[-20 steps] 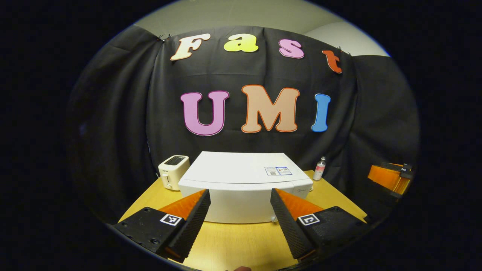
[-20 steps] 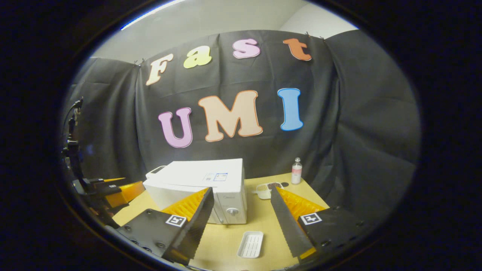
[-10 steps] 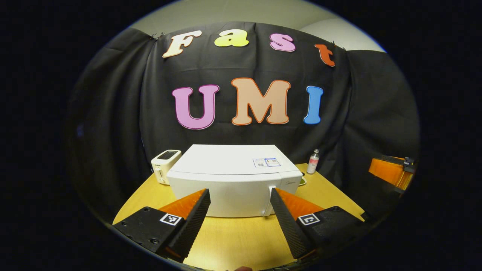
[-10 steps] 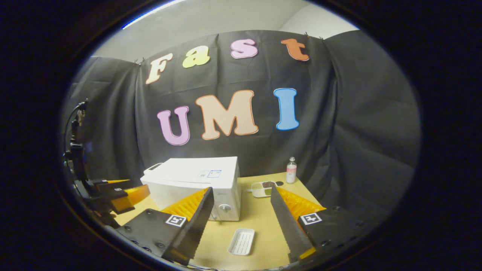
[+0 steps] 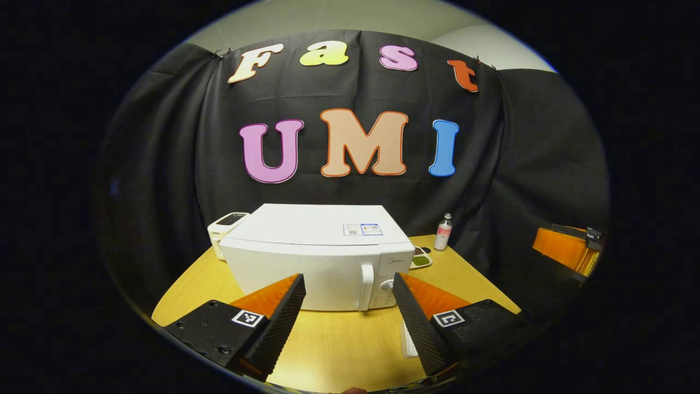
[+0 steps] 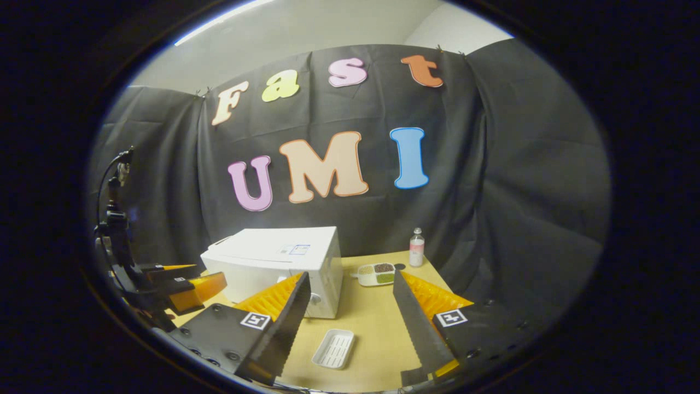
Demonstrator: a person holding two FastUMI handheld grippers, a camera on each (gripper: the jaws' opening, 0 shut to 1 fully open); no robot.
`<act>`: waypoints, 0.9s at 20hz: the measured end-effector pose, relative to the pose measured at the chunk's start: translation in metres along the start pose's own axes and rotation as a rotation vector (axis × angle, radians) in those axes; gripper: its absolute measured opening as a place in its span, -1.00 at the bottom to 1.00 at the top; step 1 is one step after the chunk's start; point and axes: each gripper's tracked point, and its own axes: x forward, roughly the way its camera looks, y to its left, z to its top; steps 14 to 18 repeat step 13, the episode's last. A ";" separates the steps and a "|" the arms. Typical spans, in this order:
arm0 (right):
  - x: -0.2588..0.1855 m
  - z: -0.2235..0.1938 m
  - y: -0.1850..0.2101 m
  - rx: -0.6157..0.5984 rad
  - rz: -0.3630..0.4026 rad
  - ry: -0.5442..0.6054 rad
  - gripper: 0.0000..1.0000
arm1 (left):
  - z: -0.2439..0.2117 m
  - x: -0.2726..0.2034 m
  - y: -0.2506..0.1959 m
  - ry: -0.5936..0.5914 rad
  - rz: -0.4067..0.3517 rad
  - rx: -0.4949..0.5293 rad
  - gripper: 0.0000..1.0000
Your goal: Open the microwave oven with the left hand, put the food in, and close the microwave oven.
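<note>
Straight ahead of our left gripper (image 5: 348, 306), the white microwave oven (image 5: 320, 257) stands on the wooden surface (image 5: 339, 345) with its door shut and its handle (image 5: 368, 284) just beyond the gripper's wide-spread fingers, which hold nothing. Past the oven's far right corner we see a divided food tray (image 6: 376, 273) and a small bottle (image 6: 416, 247). Our right gripper (image 6: 350, 320) is wide and empty too, with a white ribbed tray (image 6: 333, 348) lying between its fingers. A toaster (image 5: 225, 225) sits behind the oven.
</note>
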 end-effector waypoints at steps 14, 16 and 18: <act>-0.003 -0.002 -0.030 0.026 -0.018 -0.009 0.77 | 0.003 0.009 -0.029 0.012 -0.026 0.025 0.94; -0.003 -0.002 -0.030 0.026 -0.018 -0.009 0.77 | 0.003 0.009 -0.029 0.012 -0.026 0.025 0.94; -0.003 -0.002 -0.030 0.026 -0.018 -0.009 0.77 | 0.003 0.009 -0.029 0.012 -0.026 0.025 0.94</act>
